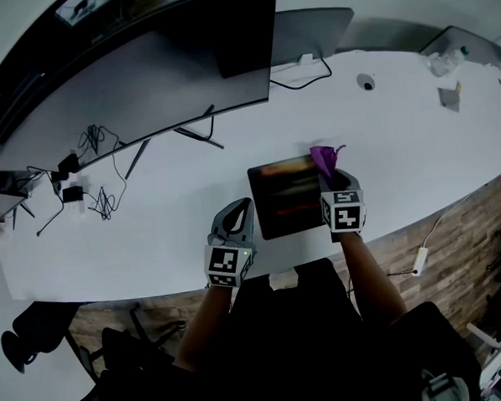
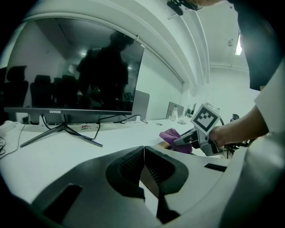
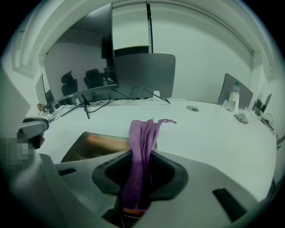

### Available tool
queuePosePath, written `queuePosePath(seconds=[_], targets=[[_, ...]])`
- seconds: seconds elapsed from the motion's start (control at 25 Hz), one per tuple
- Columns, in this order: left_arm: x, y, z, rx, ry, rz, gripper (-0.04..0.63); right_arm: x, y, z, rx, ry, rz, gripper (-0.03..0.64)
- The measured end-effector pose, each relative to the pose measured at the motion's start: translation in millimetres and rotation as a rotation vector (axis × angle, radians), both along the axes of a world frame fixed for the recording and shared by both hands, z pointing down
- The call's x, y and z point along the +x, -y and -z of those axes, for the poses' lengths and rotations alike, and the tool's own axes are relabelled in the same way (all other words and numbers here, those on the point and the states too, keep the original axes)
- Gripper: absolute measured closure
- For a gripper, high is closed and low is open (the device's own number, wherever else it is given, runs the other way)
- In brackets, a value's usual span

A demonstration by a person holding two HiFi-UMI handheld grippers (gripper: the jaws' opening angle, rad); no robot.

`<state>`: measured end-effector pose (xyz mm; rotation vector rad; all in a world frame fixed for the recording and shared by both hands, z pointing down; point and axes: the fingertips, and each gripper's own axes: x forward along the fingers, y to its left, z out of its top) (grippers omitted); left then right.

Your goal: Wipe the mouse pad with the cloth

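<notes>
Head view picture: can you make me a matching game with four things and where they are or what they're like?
1 cloth
2 mouse pad
3 left gripper
4 monitor

A stands at the desk's back
B shut, holding nothing
C purple, pinched in the right gripper
D dark, flat on the desk

Pairs: 1-C, 2-D, 3-B, 4-A.

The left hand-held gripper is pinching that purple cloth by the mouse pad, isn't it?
No, it's the right hand-held gripper pinching the purple cloth by the mouse pad; the right gripper view shows this. The left hand-held gripper is shut on nothing.
</notes>
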<state>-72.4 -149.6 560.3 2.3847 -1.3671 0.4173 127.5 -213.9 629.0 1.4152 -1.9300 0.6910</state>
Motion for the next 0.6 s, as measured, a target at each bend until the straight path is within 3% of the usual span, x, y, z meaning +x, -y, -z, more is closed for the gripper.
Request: queuePosePath(seconds=[0.32, 0.6], targets=[[-6.5, -9.8, 0.5, -0.003, -0.008, 0.008, 0.572, 0.5, -7.4, 3.9, 0.020, -0.001, -0.009, 0.502], [-19.3, -13.7, 4.3, 0.017, -0.005, -0.001, 0.572, -39.8, -26.1, 23.6, 0.029, 0.052, 0.044, 0.502]])
